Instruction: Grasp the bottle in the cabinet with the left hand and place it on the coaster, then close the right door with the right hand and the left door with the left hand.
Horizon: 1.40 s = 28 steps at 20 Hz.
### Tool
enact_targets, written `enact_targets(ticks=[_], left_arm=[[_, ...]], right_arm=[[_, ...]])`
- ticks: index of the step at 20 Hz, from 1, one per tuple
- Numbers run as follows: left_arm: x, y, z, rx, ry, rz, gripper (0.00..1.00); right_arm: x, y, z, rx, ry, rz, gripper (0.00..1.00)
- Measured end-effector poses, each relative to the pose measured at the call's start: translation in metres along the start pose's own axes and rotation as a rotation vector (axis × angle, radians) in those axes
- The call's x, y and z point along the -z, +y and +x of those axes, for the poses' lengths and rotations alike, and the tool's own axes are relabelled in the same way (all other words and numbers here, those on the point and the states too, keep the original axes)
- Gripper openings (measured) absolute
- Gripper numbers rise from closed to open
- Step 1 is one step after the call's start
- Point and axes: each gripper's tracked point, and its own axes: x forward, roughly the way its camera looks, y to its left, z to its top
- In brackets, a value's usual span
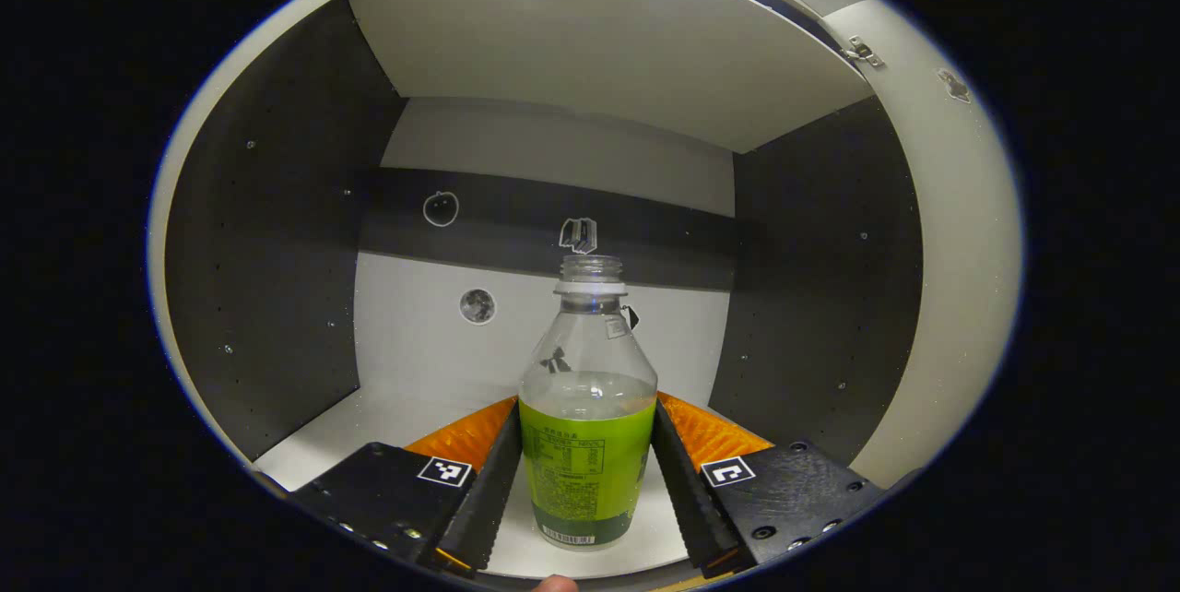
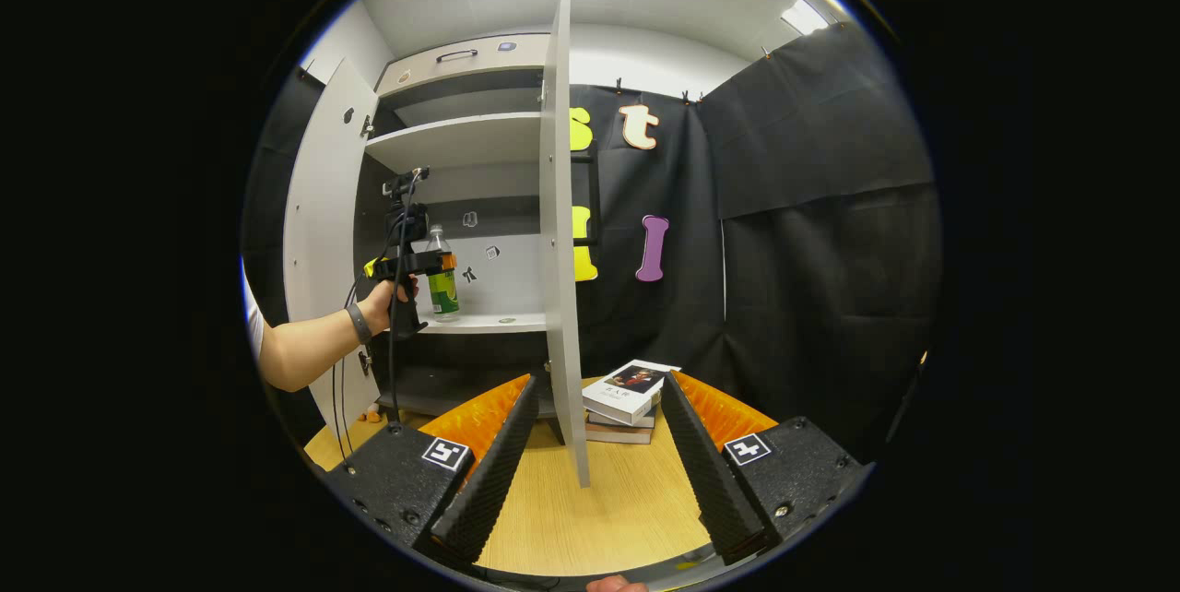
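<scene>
A clear bottle (image 1: 585, 444) with a green label and no cap stands on the white cabinet shelf (image 1: 369, 426). My left gripper (image 1: 585, 412) is open, one finger close on each side of the bottle's label; I cannot tell if they touch it. The right gripper view shows the same bottle (image 2: 443, 288) with the left gripper (image 2: 433, 262) held up to it by a hand (image 2: 383, 301). My right gripper (image 2: 599, 389) is open and empty above the wooden table (image 2: 599, 500). The right door (image 2: 558, 205) stands open, edge-on just ahead of it. The left door (image 2: 323, 232) is swung wide.
A small stack of books (image 2: 627, 394) lies on the table right of the right door's lower edge. Dark side walls (image 1: 267, 278) and an upper shelf (image 1: 599, 39) enclose the bottle's compartment. Black cloth hangs behind and to the right.
</scene>
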Motion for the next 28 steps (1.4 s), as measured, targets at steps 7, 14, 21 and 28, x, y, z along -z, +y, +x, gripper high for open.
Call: enact_targets(ticks=[7,14,21,28], left_arm=[[-0.028,-0.006,-0.058,0.012,-0.061,0.072,0.73],[-0.023,-0.024,-0.157,0.070,-0.093,0.039,0.73],[0.059,-0.042,-0.244,0.022,-0.113,0.054,0.73],[0.137,-0.056,-0.293,-0.037,-0.116,0.092,0.73]], right_arm=[[-0.005,0.016,-0.002,-0.068,-0.014,0.015,0.83],[-0.019,0.024,-0.011,-0.129,-0.019,0.031,0.83],[-0.053,0.027,-0.012,-0.194,-0.071,0.054,0.83],[-0.068,0.020,-0.010,-0.177,-0.097,0.045,0.83]])
